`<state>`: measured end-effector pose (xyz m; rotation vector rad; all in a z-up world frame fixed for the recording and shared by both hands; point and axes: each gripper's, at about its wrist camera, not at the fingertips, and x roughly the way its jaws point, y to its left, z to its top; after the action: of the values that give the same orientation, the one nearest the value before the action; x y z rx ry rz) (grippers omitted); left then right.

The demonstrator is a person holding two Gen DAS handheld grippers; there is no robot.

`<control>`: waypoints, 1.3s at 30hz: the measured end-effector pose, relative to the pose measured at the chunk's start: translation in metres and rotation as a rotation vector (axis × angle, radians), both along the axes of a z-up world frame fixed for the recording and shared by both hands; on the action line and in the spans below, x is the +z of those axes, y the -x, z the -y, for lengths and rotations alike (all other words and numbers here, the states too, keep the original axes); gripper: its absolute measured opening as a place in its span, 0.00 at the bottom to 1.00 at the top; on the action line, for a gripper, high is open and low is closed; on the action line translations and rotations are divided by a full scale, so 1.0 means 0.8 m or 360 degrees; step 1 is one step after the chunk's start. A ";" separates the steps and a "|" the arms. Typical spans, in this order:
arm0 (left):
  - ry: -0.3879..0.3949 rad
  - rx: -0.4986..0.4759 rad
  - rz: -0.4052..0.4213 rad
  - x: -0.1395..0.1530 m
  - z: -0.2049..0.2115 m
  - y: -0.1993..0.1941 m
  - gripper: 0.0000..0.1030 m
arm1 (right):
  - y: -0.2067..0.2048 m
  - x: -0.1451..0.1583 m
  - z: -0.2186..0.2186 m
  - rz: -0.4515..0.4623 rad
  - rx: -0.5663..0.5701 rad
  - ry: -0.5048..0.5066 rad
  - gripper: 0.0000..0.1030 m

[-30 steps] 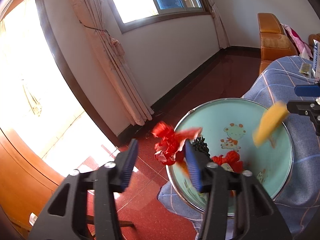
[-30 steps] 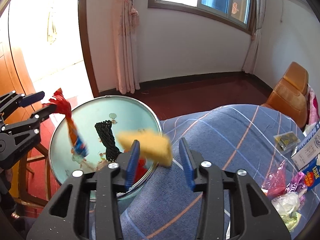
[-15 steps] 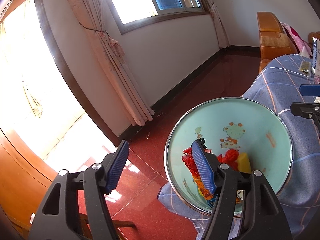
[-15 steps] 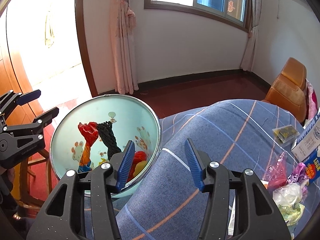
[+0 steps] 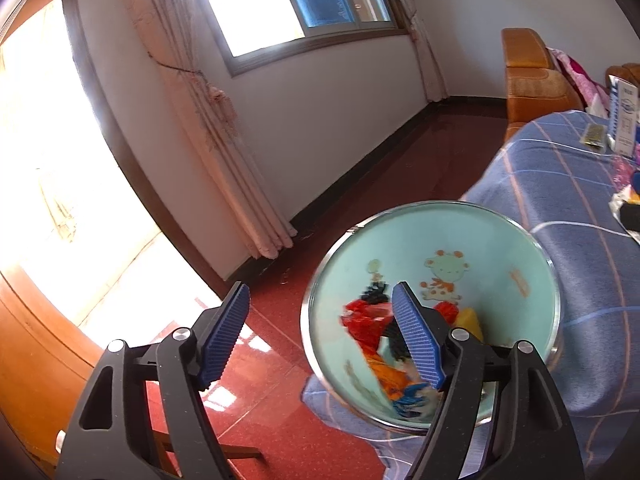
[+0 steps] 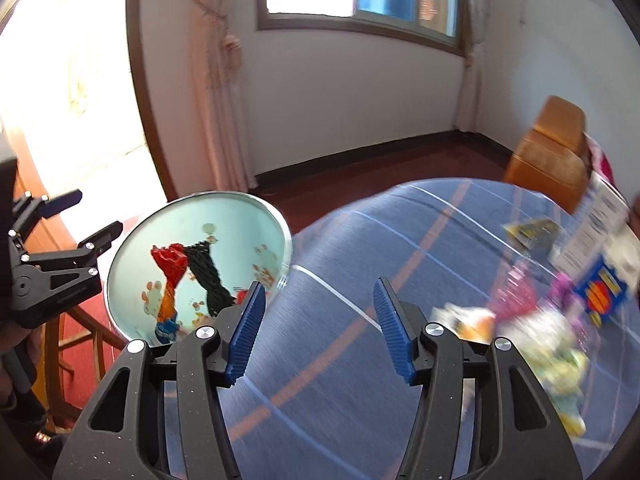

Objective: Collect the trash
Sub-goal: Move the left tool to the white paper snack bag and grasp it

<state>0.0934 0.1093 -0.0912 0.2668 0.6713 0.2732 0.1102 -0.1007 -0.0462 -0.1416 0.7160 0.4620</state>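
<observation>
A teal bin [image 5: 488, 240] with cartoon prints and a metal rim stands at the table's edge. Inside lie a red wrapper [image 5: 362, 320], a black mesh scrap [image 5: 376, 292] and a yellow sponge [image 5: 468, 320]. My left gripper [image 5: 320, 336] hovers at the bin's near rim, its jaws opening with nothing between them. My right gripper [image 6: 320, 332] is over the blue plaid tablecloth [image 6: 360, 240], beside the bin [image 6: 236, 220], its jaws opening and empty too. The left gripper [image 6: 96, 214] shows at the far left of the right wrist view. A blurred pile of wrappers [image 6: 532, 332] lies to the right.
A white and blue box [image 6: 600, 292] and a small dark packet [image 6: 532, 232] lie at the table's far right. An orange armchair [image 5: 532, 80] stands behind the table. A red tiled floor [image 5: 280, 380] and a wooden stool under the bin [image 6: 68, 344] lie left of the table.
The red wrapper and the yellow sponge left the grippers and dropped into the bin. Both grippers opened wider. The right gripper swung right, away from the bin, toward the pile.
</observation>
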 end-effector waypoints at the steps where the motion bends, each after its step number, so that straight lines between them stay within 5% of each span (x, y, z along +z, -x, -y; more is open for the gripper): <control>1: 0.0018 -0.0030 -0.0008 -0.001 0.008 0.001 0.71 | 0.006 0.002 0.013 0.0005 -0.0029 -0.0012 0.56; 11: 0.0051 -0.0366 -0.0058 -0.006 0.115 0.007 0.76 | 0.074 0.001 0.219 0.0011 -0.0617 -0.0126 0.65; 17: 0.0056 -0.0555 -0.0063 -0.002 0.192 -0.001 0.81 | 0.106 -0.026 0.298 -0.0042 -0.0831 -0.0154 0.67; 24: 0.0060 -0.0739 -0.0107 -0.001 0.284 -0.027 0.81 | 0.122 -0.034 0.332 -0.0031 -0.0948 -0.0196 0.68; 34: 0.0071 -0.0680 -0.0337 -0.038 0.332 -0.087 0.82 | 0.131 -0.031 0.351 0.0017 -0.1001 -0.0216 0.73; 36: 0.0083 -0.0677 -0.0367 -0.040 0.331 -0.094 0.79 | 0.128 -0.031 0.351 0.0012 -0.0993 -0.0225 0.74; 39: 0.0158 -0.0742 -0.0419 -0.043 0.329 -0.096 0.51 | 0.124 -0.030 0.344 0.0011 -0.0974 -0.0233 0.74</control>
<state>0.1699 -0.1535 -0.1252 0.3588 0.8574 -0.2455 0.0110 -0.3760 -0.0702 0.2122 0.6769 -0.0726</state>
